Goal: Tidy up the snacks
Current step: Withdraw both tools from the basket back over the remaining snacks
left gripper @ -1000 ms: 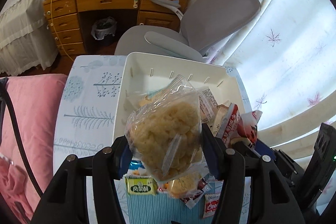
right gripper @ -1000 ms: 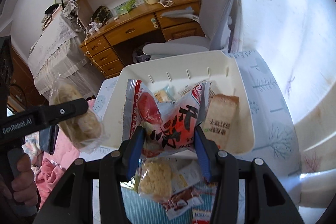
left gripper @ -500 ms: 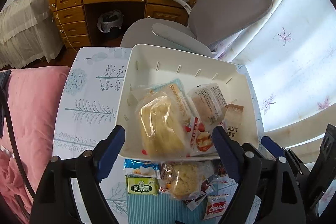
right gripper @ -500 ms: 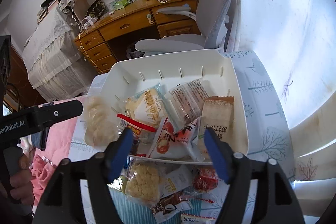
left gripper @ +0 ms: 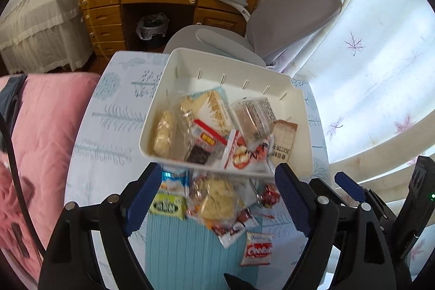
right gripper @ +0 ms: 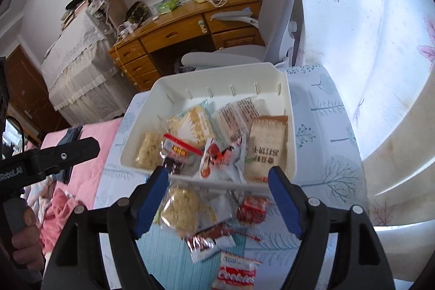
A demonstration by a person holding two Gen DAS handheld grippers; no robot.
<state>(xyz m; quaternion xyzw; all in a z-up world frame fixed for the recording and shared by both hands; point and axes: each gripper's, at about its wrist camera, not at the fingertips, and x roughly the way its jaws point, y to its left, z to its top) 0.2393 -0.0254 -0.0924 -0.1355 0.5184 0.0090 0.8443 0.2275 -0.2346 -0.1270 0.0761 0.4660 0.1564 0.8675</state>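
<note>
**Bin Partly Filled, More Snacks Waiting**

Big table (left gripper: 108,127) with a tree-print cloth, holding everything. White bin (left gripper: 231,67) at 12 o'clock from both grippers, set close so packs can drop straight in. Blue mat (left gripper: 176,249) at 6 o'clock from the bin, a spot for snacks not yet sorted.

Left gripper (left gripper: 217,181) wide open, nothing pinched, hanging over the mat, likely ready for a new pick. Right gripper (right gripper: 218,175) at 3 o'clock of the left one, jaws opening, nothing pressed between them either.

Heap of packs (left gripper: 217,121) lying in the bin, piled toward its near wall. On the mat, not yet put away:
- a clear bag of puffed rice (left gripper: 217,197)
- a green pack (left gripper: 167,205) at the bag's 9 o'clock
- a cookie pack (left gripper: 257,249) at the bag's 5 o'clock
- a small red candy (left gripper: 269,195) at the bag's 3 o'clock

Probably the puffed rice bag next, being the biggest and right under the open jaws.
</note>
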